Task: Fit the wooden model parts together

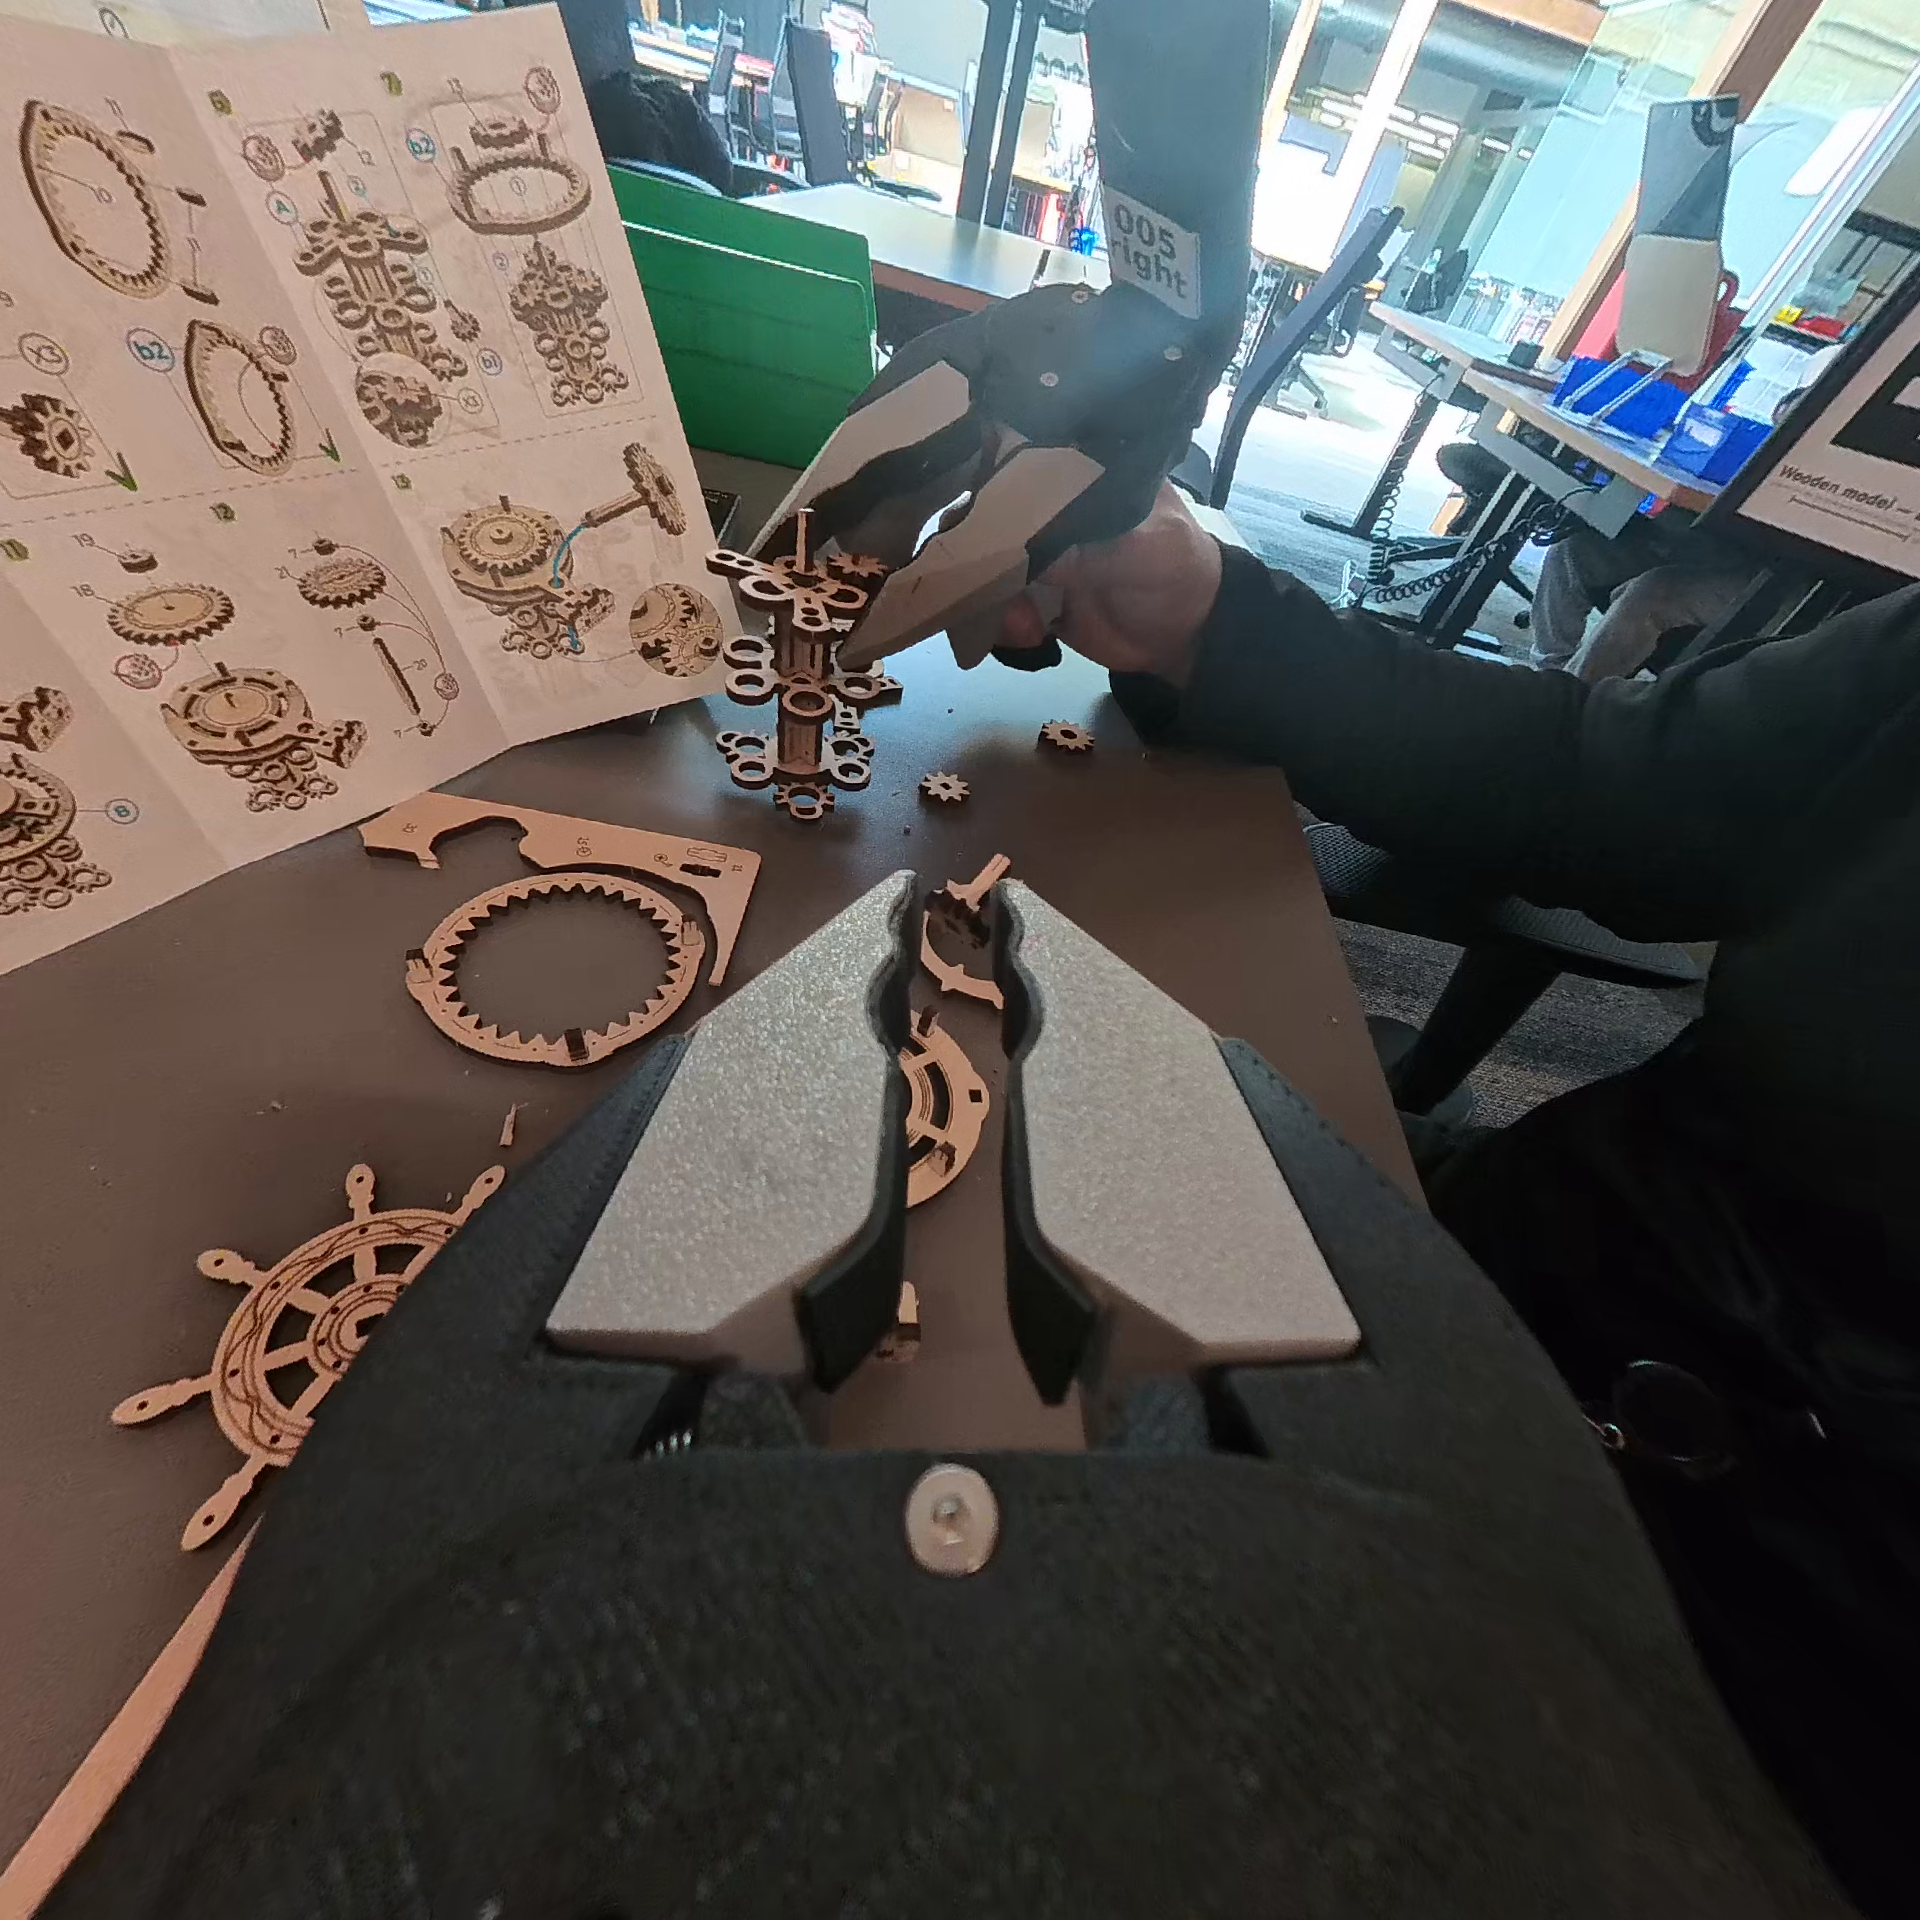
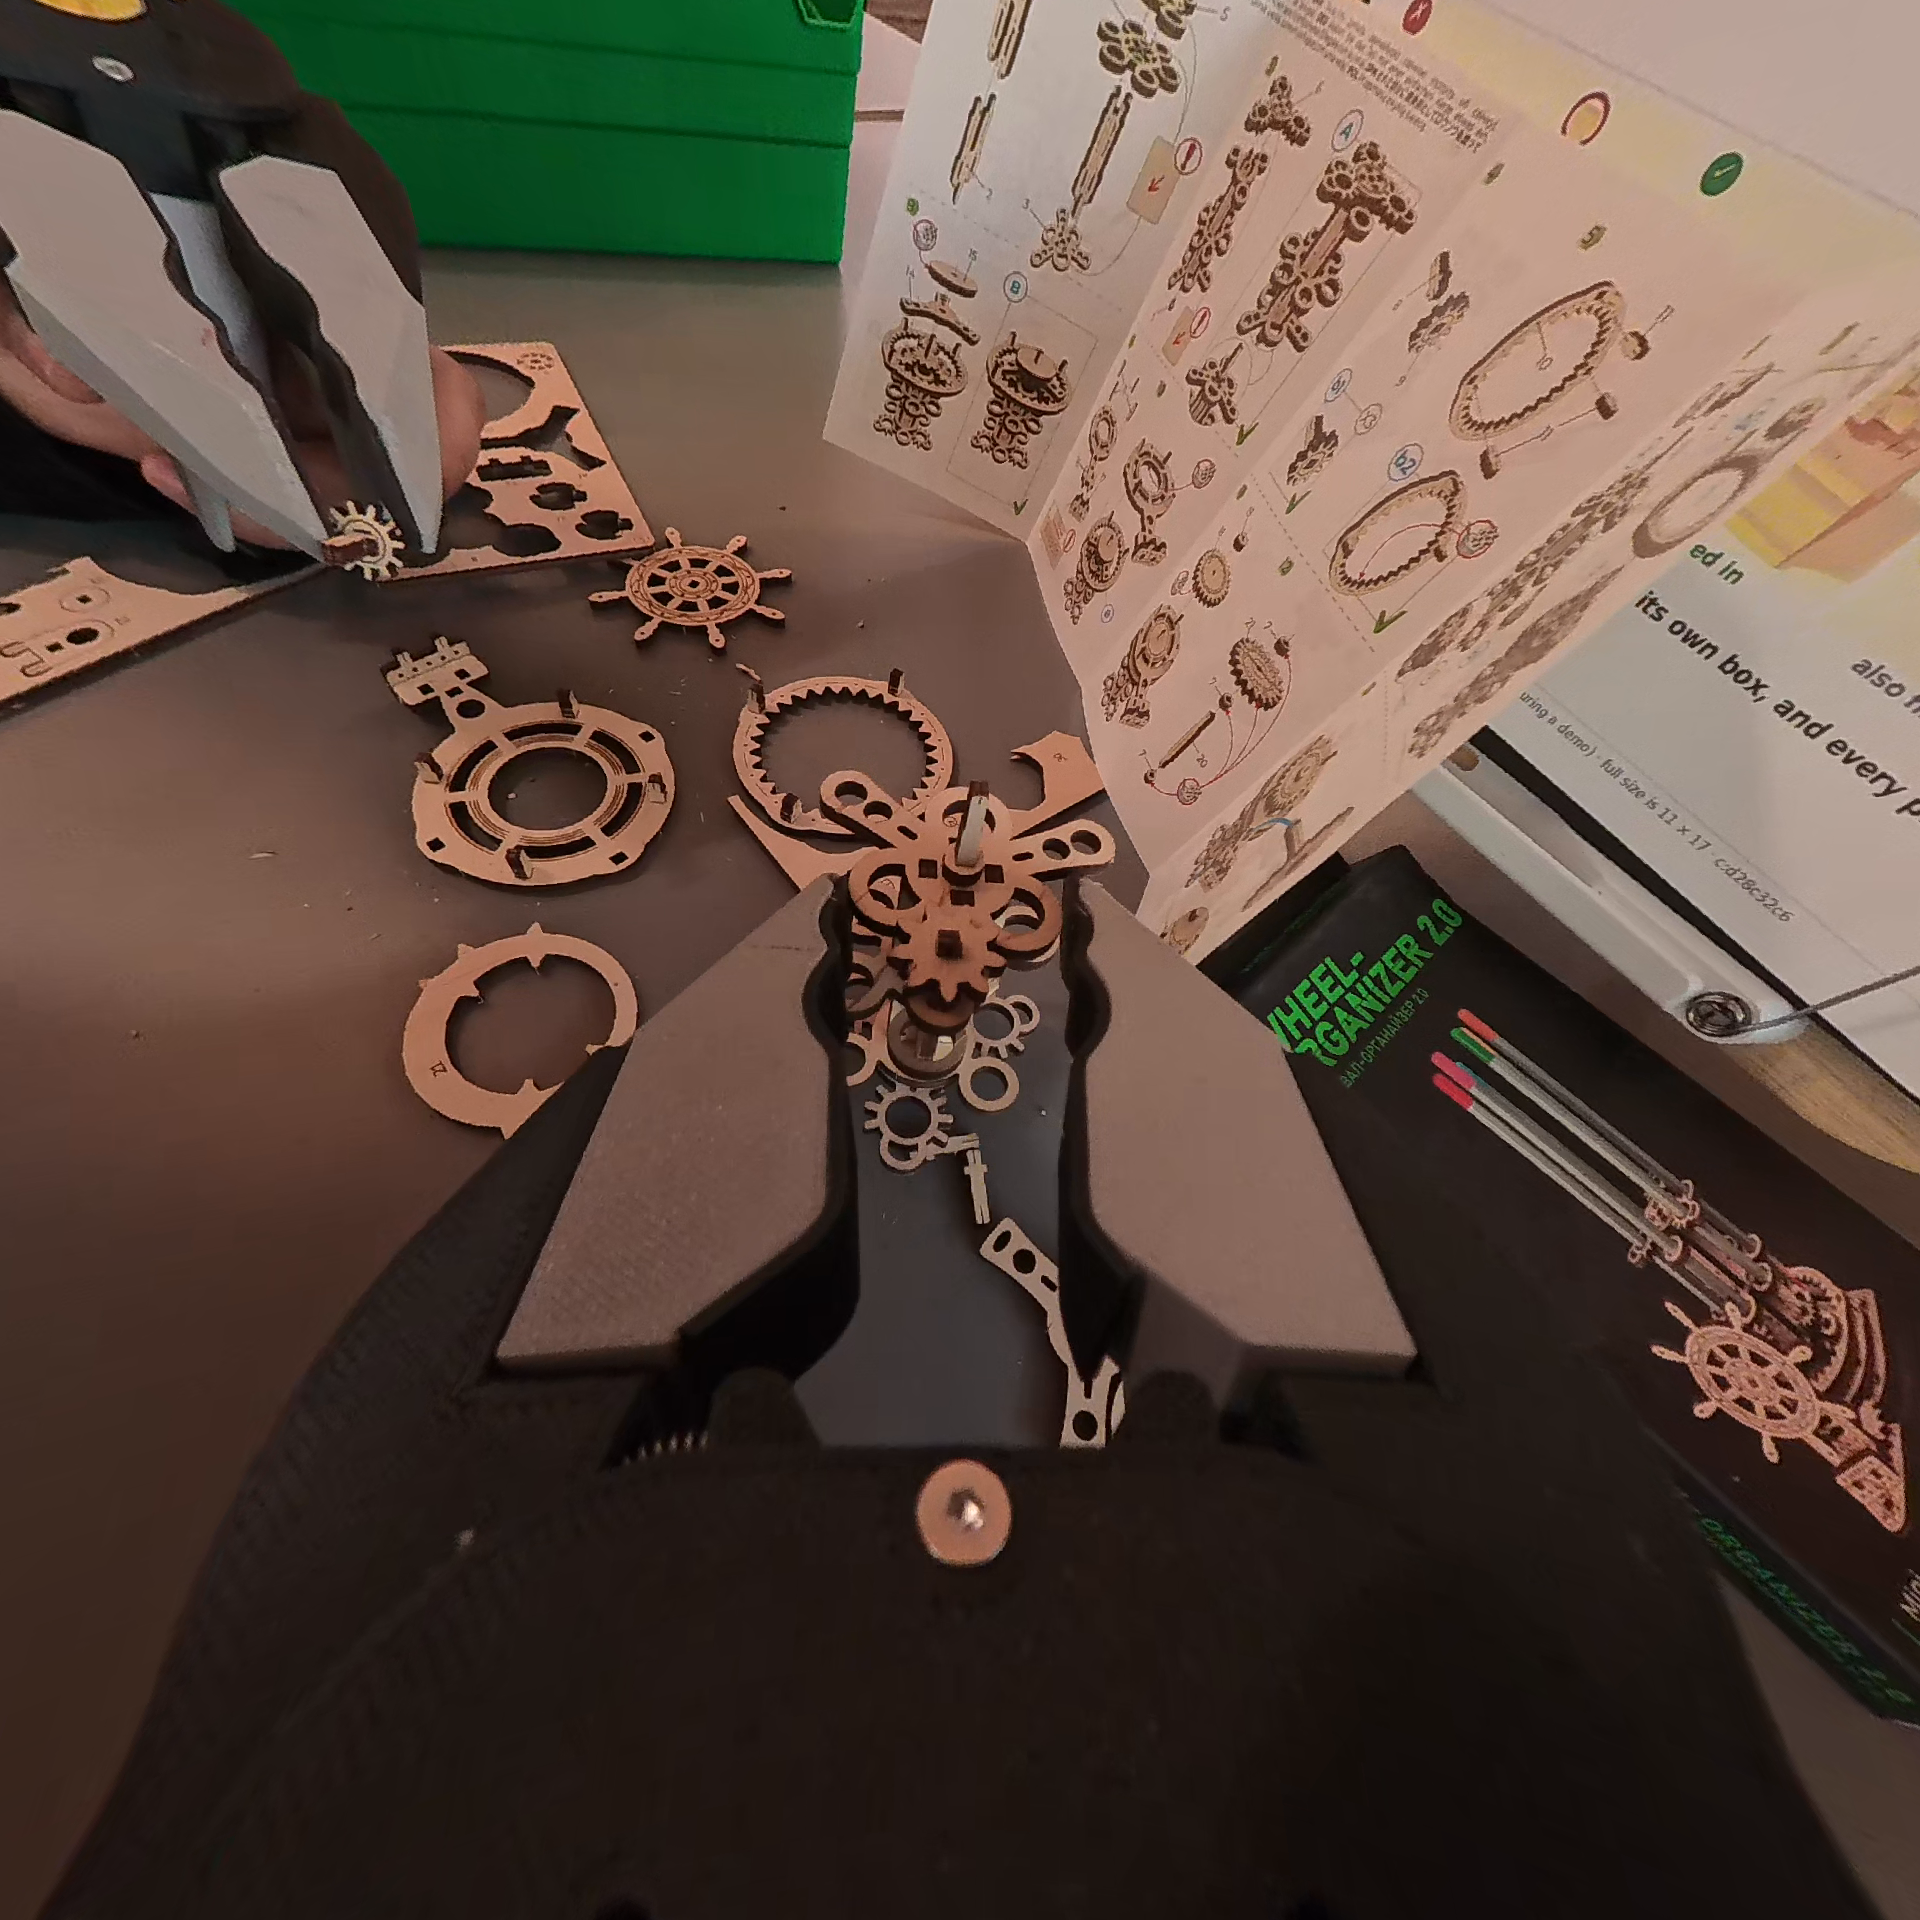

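A wooden tower of looped plates on a centre post (image 1: 800,686) stands on the dark table (image 1: 1091,883). My right gripper (image 1: 810,597) is shut on its top; in the right wrist view (image 2: 956,904) the tower (image 2: 940,883), with a small gear on its upper plate, sits between the fingers. My left gripper (image 1: 956,888) is shut on a small gear on a peg (image 1: 961,904) and holds it low over the table. The right wrist view shows this gripper (image 2: 369,545) and its gear (image 2: 364,540) at the far left, apart from the tower.
Loose parts lie on the table: a toothed ring (image 2: 842,748), a slotted round plate (image 2: 540,795), a flat ring (image 2: 520,1023), a ship's wheel (image 2: 691,587) and two small gears (image 1: 1065,738). A folded instruction sheet (image 1: 312,416) stands behind. A black box (image 2: 1558,1195) lies right, a green box (image 2: 623,125) behind. The tips of one gripper are about 15 centimeters away from the tips of the other.
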`<action>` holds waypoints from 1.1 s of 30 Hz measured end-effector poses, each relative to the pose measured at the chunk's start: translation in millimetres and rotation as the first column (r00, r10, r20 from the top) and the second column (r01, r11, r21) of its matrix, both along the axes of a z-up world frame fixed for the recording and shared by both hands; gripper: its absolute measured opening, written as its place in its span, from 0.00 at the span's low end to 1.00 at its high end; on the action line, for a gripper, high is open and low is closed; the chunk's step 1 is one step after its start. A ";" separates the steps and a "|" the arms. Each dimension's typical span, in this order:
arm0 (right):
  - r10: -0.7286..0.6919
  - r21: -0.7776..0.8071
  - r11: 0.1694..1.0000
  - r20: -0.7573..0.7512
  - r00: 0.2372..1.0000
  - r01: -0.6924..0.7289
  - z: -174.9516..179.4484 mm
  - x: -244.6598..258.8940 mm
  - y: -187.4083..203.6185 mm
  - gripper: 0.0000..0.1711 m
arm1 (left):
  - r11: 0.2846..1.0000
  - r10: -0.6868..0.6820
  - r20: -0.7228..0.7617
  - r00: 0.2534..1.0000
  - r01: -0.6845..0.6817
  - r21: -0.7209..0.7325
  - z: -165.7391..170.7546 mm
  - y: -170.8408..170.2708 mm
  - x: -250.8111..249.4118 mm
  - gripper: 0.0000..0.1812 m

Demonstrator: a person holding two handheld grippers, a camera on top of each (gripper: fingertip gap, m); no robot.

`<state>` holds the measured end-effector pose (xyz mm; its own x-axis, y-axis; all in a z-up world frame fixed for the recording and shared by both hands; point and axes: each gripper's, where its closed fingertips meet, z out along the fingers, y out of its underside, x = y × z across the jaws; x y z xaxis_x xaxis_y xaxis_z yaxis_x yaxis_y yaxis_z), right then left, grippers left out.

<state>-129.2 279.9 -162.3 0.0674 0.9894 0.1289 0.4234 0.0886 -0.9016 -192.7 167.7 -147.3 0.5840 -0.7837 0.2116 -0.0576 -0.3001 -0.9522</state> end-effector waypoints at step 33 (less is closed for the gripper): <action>0.016 -0.007 1.000 -0.026 1.000 -0.016 3.4 0.7 -5.6 0.21 | 0.999 0.051 0.014 0.999 -0.051 0.011 4.1 1.2 -14.2 0.05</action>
<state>-128.5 274.3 -158.9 0.0546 0.9913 0.1197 0.3988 0.0883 -0.9128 -206.9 168.8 -143.1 0.6205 -0.7554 0.2106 -0.0299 -0.2911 -0.9562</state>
